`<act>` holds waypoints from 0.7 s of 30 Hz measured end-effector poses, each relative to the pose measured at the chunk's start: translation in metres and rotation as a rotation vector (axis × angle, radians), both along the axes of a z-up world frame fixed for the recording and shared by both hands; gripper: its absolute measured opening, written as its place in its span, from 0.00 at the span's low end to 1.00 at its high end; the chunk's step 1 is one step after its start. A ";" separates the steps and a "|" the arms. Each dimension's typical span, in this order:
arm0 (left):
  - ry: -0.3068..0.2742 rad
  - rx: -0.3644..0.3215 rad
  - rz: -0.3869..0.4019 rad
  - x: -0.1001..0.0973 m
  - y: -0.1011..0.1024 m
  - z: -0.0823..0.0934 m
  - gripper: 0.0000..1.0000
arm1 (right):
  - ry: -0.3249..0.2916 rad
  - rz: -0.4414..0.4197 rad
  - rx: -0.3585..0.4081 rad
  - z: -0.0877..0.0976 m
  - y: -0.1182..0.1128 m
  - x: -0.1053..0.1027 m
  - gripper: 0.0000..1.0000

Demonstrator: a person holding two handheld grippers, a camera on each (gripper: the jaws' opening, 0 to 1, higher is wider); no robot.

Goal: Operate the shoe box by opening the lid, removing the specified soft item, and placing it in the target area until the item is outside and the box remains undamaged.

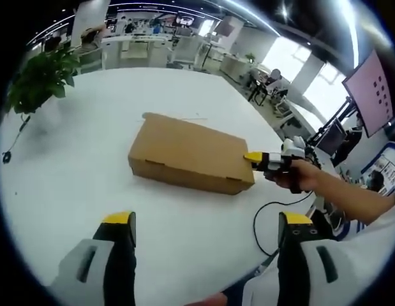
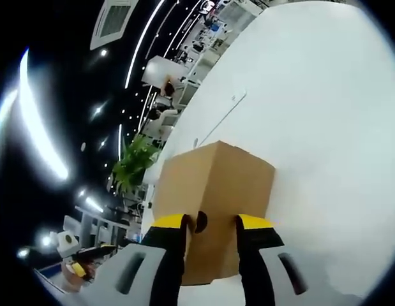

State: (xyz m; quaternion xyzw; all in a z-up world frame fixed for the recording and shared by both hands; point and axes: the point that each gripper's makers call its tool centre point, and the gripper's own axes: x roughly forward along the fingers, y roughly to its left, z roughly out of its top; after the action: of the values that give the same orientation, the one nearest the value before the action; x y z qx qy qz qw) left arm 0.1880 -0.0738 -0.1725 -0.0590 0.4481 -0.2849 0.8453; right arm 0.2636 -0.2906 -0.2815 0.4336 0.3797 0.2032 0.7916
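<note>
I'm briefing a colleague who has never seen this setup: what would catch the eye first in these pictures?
A closed brown cardboard box lies alone in the middle of a big white table. The right gripper is at the box's end, its yellow-tipped jaws around the edge near a small notch. The left gripper hangs open in front of the box, and a green plant stands at the table's far edge.

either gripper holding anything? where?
Right gripper jaws straddle the end of the closed brown cardboard shoe box; firm clamp cannot be told. Left gripper open, holding nothing.
</note>
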 end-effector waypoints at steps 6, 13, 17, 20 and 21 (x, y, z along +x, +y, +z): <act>0.001 0.001 0.000 0.000 -0.003 0.000 0.93 | 0.003 -0.002 0.009 0.001 -0.001 0.000 0.28; 0.003 0.003 0.003 -0.001 -0.005 -0.001 0.93 | 0.007 0.000 0.015 0.001 -0.001 0.000 0.28; -0.009 0.002 0.003 0.000 -0.007 0.000 0.93 | 0.006 -0.002 0.018 0.001 -0.002 -0.001 0.28; -0.009 -0.005 0.008 0.002 -0.008 0.002 0.95 | 0.005 0.003 0.016 0.000 -0.002 -0.001 0.28; -0.008 -0.013 0.011 0.003 -0.009 0.003 0.95 | 0.006 0.004 0.017 0.000 -0.003 -0.001 0.28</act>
State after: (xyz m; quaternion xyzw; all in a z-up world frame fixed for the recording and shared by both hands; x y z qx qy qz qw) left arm 0.1907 -0.0829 -0.1697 -0.0657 0.4426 -0.2834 0.8482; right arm 0.2629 -0.2931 -0.2813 0.4403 0.3810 0.2066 0.7863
